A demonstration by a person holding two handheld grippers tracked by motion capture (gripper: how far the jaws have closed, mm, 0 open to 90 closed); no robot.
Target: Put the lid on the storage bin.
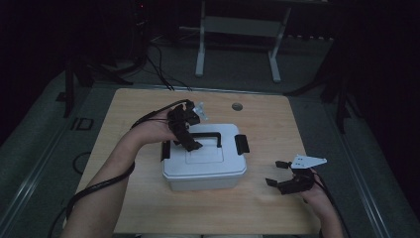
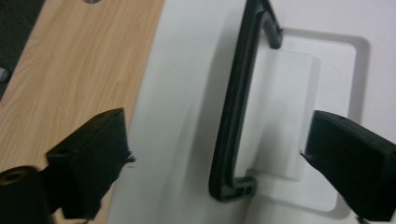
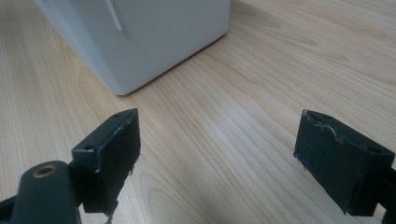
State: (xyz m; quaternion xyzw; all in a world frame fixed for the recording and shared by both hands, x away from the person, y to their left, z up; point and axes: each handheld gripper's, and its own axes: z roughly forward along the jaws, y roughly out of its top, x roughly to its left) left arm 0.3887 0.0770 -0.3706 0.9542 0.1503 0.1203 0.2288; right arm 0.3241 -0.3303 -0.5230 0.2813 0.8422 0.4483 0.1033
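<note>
One white box sits on one wooden table. The box has one black handle on top and two black clips, one at each end. Two grippers are near the box.

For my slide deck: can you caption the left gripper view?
Open left claw poised over the white box, its black handle between the jaws.

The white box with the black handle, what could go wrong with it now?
1. The left gripper hangs open over the lid with the black handle between its jaws, ungripped; closing off-centre, it might slip off the thin bar.
2. A side latch looks swung out, so lifting by the handle might pull the lid off the white box.
3. The right gripper is open, apart from the box, so nothing steadies it.
</note>
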